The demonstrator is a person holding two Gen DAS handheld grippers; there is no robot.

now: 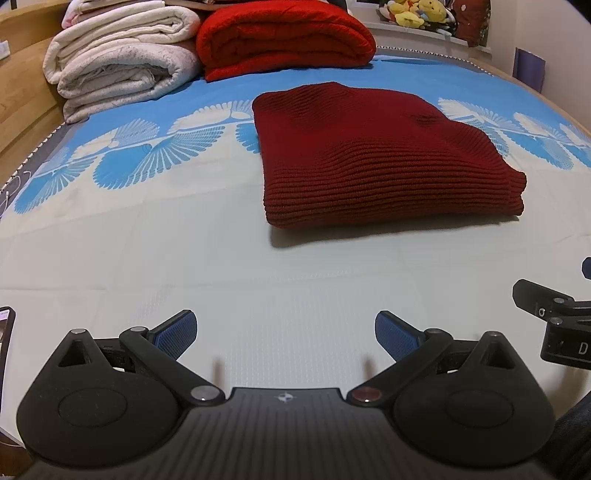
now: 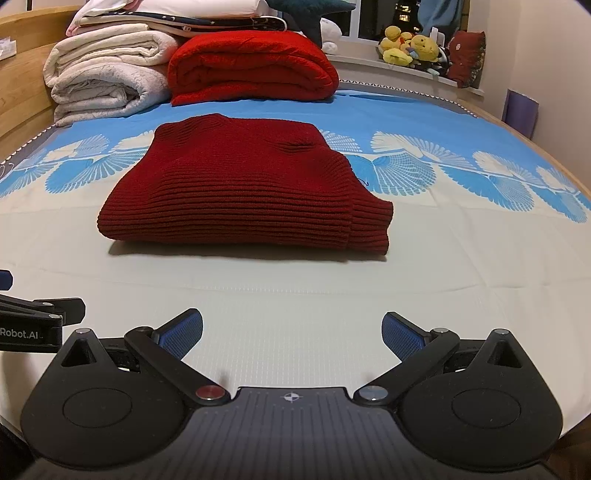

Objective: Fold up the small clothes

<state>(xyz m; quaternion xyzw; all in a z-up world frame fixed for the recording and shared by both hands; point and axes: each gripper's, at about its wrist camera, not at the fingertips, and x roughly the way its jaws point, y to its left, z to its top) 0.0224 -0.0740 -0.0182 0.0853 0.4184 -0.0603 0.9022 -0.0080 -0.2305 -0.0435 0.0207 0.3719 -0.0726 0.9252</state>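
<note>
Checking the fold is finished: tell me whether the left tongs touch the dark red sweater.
Apart. Left wrist view: bare sheet separates left tongs from sweater.

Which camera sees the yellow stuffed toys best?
The right wrist view: the yellow stuffed toys sit whole on the windowsill. The left wrist view cuts them off at the top edge.

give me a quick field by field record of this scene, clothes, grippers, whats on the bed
surface: bed sheet, pale near the grippers, blue shell print farther back
garment: dark red knit sweater, folded into a compact stack, lying flat on the sheet
left gripper: open, empty, short of the sweater
right gripper: open, empty, short of the sweater
contact: neither gripper touches the sweater
behind sweater: folded red blanket beside a stack of white blankets
window ledge: yellow plush toys
task state: sweater looks already folded
</note>
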